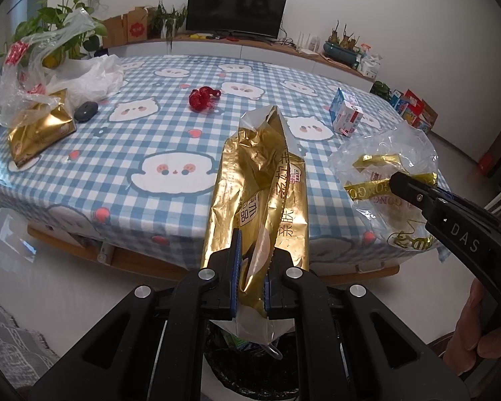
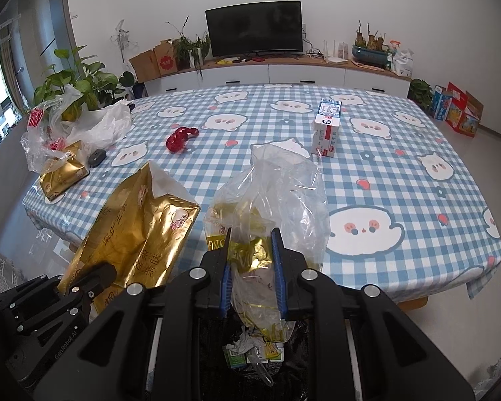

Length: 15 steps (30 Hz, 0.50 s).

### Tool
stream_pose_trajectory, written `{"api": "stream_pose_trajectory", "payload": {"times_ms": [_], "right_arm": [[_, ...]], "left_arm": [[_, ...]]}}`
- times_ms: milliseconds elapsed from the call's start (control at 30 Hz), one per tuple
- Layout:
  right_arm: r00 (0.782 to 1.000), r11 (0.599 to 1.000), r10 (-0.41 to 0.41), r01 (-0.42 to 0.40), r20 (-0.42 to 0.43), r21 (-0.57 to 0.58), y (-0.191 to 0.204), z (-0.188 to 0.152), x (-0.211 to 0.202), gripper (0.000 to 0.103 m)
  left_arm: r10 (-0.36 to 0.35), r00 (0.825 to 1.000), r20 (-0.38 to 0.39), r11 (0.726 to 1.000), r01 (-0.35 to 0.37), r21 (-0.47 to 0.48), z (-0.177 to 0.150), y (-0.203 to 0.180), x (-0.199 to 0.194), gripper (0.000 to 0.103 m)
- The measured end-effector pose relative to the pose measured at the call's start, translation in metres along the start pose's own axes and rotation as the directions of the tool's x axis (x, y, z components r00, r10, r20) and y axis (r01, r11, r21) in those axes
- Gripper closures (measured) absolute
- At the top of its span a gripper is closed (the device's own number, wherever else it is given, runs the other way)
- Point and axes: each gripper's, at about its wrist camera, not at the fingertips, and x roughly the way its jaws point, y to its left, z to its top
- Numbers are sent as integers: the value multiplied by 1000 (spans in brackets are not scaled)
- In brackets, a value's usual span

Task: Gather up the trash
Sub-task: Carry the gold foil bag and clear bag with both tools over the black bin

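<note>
Over the black-lined bin [image 1: 250, 364], the left gripper [image 1: 250, 287] points forward, clamping an upright gold wrapper [image 1: 260, 180]. Beside it, the right gripper [image 2: 252, 277] pinches a clear plastic bag [image 2: 284, 193]. Beyond, a milk carton [image 2: 327, 130] stands on the checkered table [image 2: 400, 180].

The bin [image 1: 250, 371] is largely hidden behind the left gripper [image 1: 250, 287] and the gold pack [image 1: 260, 180]; its contents are only glimpsed. In the right view, the bin [image 2: 250, 351] is masked by the right gripper [image 2: 252, 277]. Print on the carton [image 2: 327, 127] cannot be read.
</note>
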Motion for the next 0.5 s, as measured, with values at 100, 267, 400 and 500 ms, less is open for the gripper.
{"api": "stream_pose_trajectory", "payload": {"times_ms": [100, 267, 400, 500], "right_arm": [[1000, 1000, 4, -4, 1, -6, 4, -9, -6, 84], [1000, 1000, 11, -10, 1, -18, 11, -23, -16, 84], [1000, 1000, 13, -13, -5, -23, 15, -35, -20, 84], [1000, 1000, 12, -13, -13, -29, 17, -45, -21, 84]], "left_arm": [[1, 1000, -7, 1000, -1, -6, -11, 5, -4, 94], [14, 1000, -5, 1000, -14, -4, -29, 11, -12, 94], [17, 1000, -10, 1000, -18, -12, -42, 20, -17, 94], [23, 1000, -17, 1000, -24, -21, -50, 29, -20, 94]]}}
